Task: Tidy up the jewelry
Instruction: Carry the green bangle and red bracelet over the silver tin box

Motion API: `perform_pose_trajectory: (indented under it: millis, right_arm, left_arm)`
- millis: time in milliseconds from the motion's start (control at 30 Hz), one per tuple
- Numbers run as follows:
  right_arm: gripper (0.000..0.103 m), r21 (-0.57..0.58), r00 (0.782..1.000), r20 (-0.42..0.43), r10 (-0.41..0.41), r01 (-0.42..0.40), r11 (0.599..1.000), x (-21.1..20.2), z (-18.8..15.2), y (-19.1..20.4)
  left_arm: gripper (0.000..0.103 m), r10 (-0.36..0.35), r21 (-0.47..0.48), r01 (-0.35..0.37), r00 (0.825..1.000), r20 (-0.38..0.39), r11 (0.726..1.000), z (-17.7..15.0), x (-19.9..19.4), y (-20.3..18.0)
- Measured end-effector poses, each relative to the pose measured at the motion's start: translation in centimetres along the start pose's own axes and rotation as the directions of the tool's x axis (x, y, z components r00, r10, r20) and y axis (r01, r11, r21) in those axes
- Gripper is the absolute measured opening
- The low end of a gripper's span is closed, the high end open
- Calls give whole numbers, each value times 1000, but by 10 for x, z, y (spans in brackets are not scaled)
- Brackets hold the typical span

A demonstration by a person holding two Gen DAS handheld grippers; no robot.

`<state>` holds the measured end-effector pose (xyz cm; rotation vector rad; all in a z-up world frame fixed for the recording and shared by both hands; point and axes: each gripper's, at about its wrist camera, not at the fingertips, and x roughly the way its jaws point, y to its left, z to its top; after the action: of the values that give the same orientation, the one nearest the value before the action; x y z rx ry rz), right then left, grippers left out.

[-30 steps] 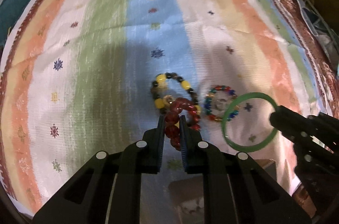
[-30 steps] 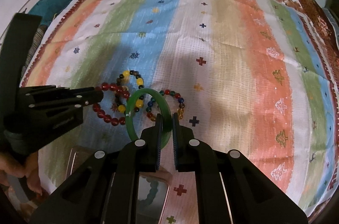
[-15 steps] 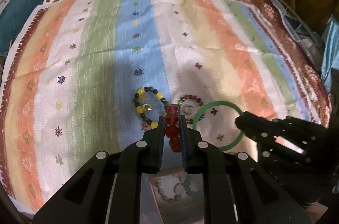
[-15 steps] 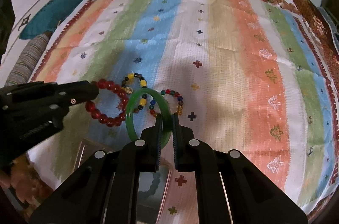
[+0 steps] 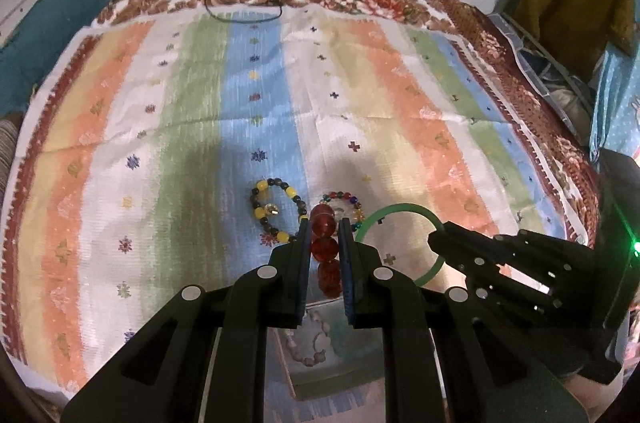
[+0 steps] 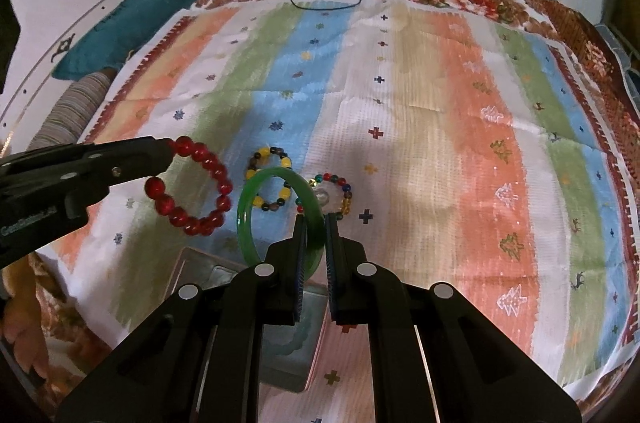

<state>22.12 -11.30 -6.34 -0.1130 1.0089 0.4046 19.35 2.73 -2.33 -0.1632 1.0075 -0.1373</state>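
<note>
The left gripper (image 5: pixel 325 227) pinches a bracelet of big red glass beads (image 6: pixel 192 189); the right gripper (image 6: pixel 316 223) pinches a smooth green bangle (image 6: pixel 276 219), both lifted above the striped cloth (image 6: pixel 420 143).

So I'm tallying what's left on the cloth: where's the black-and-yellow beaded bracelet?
The black-and-yellow beaded bracelet lies on the striped cloth's blue band, left of the multicoloured beaded bracelet.
</note>
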Motion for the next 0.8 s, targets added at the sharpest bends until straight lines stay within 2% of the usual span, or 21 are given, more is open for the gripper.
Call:
perform_pose_trajectory:
  millis: [367, 500, 567, 667, 800]
  right_arm:
    - [10, -22, 1000, 30, 1, 0, 1000, -18, -18, 6]
    - [10, -38, 1000, 28, 7, -5, 999, -22, -27, 9]
    - [10, -44, 999, 31, 9, -8, 999, -24, -31, 10]
    - [10, -46, 1000, 28, 14, -13, 999, -26, -35, 12]
    - [10, -51, 1000, 23, 19, -18, 999, -27, -40, 15]
  left_arm:
    - [13, 5, 51, -9, 997, 78, 999, -21, -35, -18]
    - [13, 84, 112, -98, 989, 124, 989, -34, -45, -29]
    - [13, 65, 112, -79, 991, 117, 991, -39, -47, -31]
    - [13, 89, 120, -105, 988, 127, 987, -44, -48, -31]
    - [13, 79, 117, -94, 989, 123, 989, -47, -50, -32]
